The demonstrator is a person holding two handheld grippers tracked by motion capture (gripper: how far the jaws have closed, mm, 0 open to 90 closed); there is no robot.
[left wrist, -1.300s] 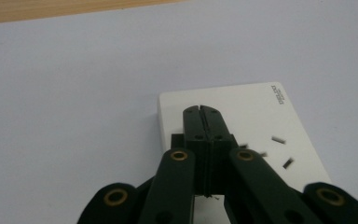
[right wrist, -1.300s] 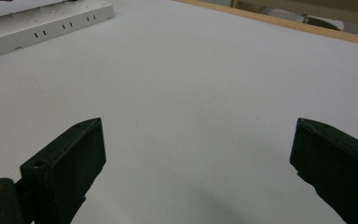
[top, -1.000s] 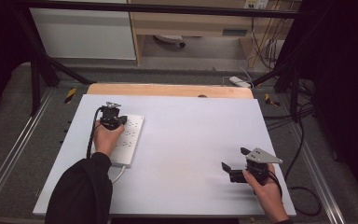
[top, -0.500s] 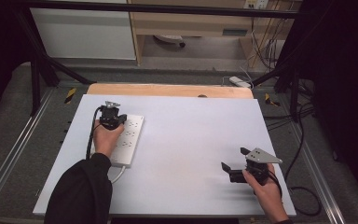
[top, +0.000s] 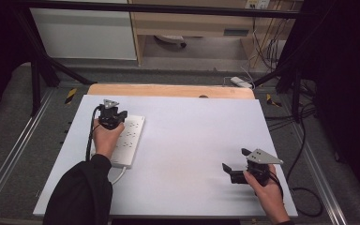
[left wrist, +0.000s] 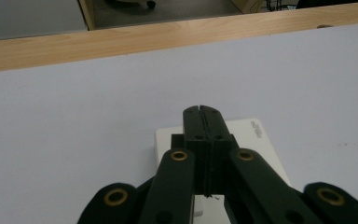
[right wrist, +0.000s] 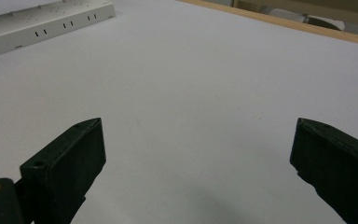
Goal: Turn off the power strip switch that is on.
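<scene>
Resting place of the strip: the power strip [top: 127,139] is seen flat on the white table [top: 192,140], at its left side, with a white cord leaving its near end.
Left gripper: the left gripper [top: 111,116] is held over the strip's far end; its jaws are pressed together with nothing between them, as shown in the left gripper view [left wrist: 202,140].
Strip from the left jaws: the strip [left wrist: 242,140] lies directly beneath and just ahead of the closed tips; whether they touch it cannot be told.
Right gripper: the right gripper [top: 236,169] is held low over bare table at the near right, jaws spread wide and empty [right wrist: 196,154].
Strip from the right jaws: the strip [right wrist: 46,25] lies well apart, ahead and to the left.
Nearer hand: the left, by far.
Long axis: the strip runs near-to-far, slightly tilted, its far end leaning rightward.
Sockets: faced upward.
Judged next move: any press or slide is best made by the left gripper along that axis.
</scene>
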